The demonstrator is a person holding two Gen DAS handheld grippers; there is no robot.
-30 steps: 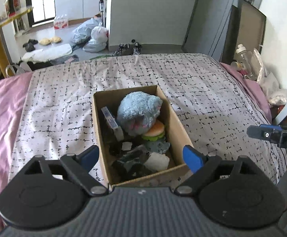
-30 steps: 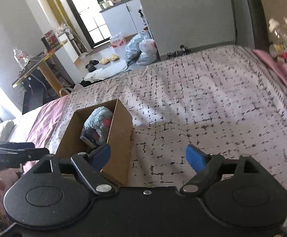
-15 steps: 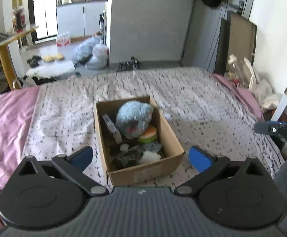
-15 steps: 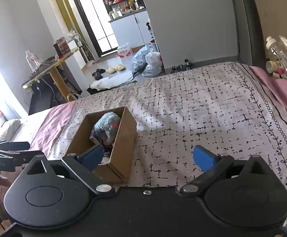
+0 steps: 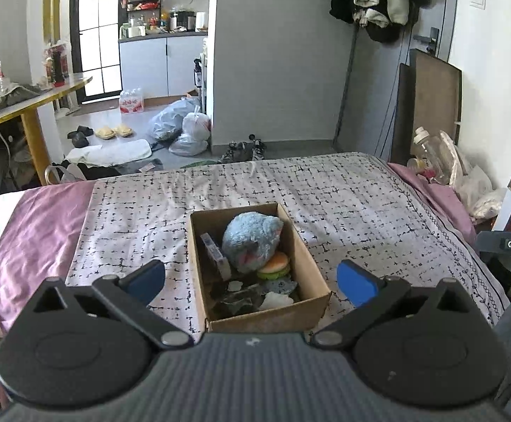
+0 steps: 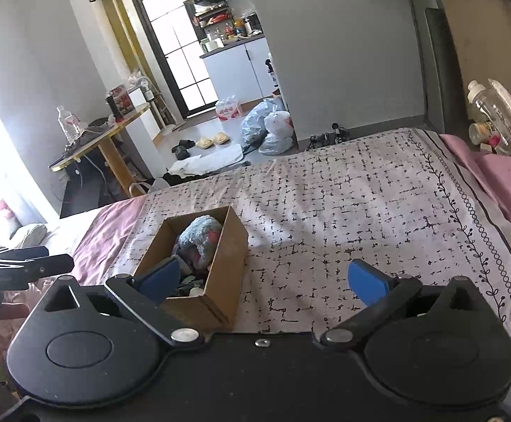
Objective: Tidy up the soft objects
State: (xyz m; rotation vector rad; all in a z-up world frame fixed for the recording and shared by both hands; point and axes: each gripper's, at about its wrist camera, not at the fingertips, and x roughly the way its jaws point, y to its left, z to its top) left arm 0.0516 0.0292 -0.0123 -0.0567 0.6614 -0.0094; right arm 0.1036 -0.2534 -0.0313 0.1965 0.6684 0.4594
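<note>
An open cardboard box [image 5: 311, 270] stands on the bed. It holds a blue plush toy [image 5: 252, 241], a plush burger [image 5: 275, 265], a small flat packet [image 5: 215, 255] and dark and white soft items [image 5: 255, 297]. My left gripper [image 5: 252, 281] is open and empty, held back above the box's near end. My right gripper [image 6: 264, 281] is open and empty, to the right of the box [image 6: 227, 263], where the blue plush [image 6: 199, 237] shows.
The bed carries a black-and-white patterned cover [image 5: 343, 190] over a pink sheet [image 5: 33, 235]. Bottles and bags [image 5: 438, 161] crowd the right bedside. A yellow-edged table [image 6: 97, 140] stands left. Bags and shoes [image 5: 185, 130] lie on the floor beyond.
Both grippers have pulled back and risen from the box, so it looks smaller and more of the room shows. Both stayed open. The box's contents have not moved.
</note>
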